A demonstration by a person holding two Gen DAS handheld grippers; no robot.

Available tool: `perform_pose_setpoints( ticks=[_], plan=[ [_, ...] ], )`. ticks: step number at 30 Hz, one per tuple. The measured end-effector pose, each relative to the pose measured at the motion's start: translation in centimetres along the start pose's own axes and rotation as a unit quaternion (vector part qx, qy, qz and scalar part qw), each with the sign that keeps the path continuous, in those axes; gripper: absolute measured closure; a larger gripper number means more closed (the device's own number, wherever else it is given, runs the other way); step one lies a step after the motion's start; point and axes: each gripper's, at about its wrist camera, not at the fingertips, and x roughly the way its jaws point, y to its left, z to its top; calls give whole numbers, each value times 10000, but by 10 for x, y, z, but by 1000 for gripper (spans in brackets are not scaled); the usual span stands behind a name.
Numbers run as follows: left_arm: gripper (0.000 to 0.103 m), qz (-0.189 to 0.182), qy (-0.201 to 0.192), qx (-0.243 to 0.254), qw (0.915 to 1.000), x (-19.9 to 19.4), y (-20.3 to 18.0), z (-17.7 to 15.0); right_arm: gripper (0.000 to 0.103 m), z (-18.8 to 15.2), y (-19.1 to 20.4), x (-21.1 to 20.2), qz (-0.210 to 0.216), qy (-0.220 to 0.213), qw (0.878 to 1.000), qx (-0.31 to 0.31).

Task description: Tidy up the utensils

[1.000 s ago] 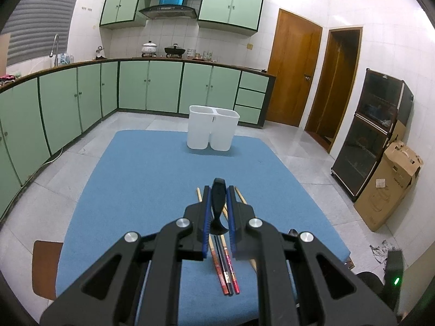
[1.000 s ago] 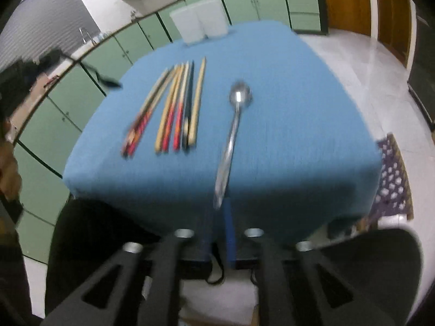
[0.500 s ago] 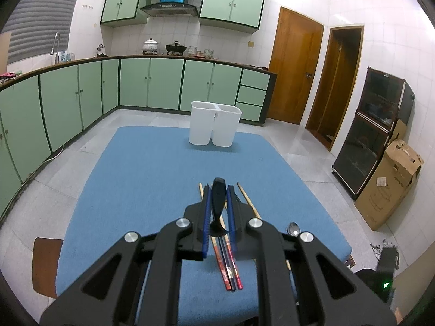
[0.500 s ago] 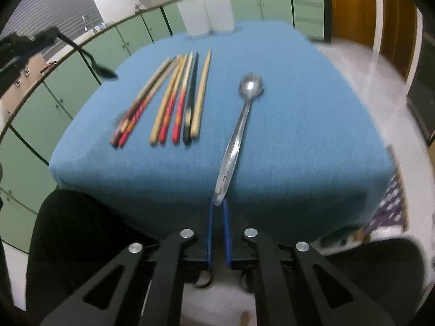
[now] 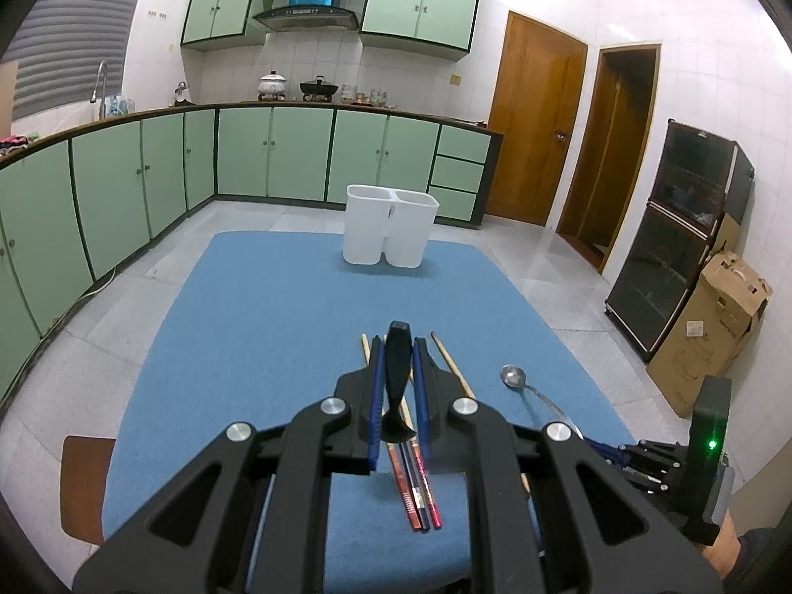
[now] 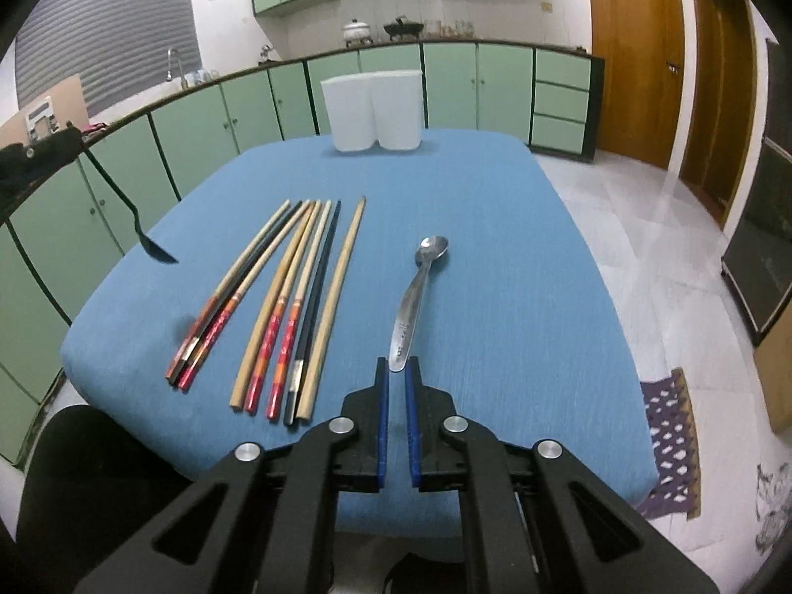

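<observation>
Black plastic spoon hangs clamped by its handle in the left gripper above the chopsticks, so it risks swinging loose, while the right gripper, nearly closed and empty, could nudge the steel spoon before reaching the white holder.

Right gripper moved forward over table edge, fingertips now flanking metal spoon handle tip (previously short of it). White holder nearer ahead of left gripper.
</observation>
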Motion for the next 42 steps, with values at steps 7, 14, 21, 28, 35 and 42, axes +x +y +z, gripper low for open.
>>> perform_pose_setpoints(
  ticks=[7,14,21,28,35,42],
  plan=[
    [93,48,67,-4,10000,3,1,-4,86,-3,0,20,-128,-115,9997,-201],
    [93,67,108,-41,9999,7,3,-4,81,-12,-2,33,-211,7,9996,-175],
    [93,28,166,-8,9999,14,1,-4,92,-14,6,36,-330,-41,9988,-363],
    [93,43,111,9,9999,12,2,-2,94,15,3,3,-189,-465,9985,-218],
    [93,-54,62,-17,10000,9,5,6,94,66,1,-20,57,-729,9970,-265],
    [93,-190,-22,22,9998,11,9,25,95,107,-2,-19,175,-527,9965,-622]
  ],
)
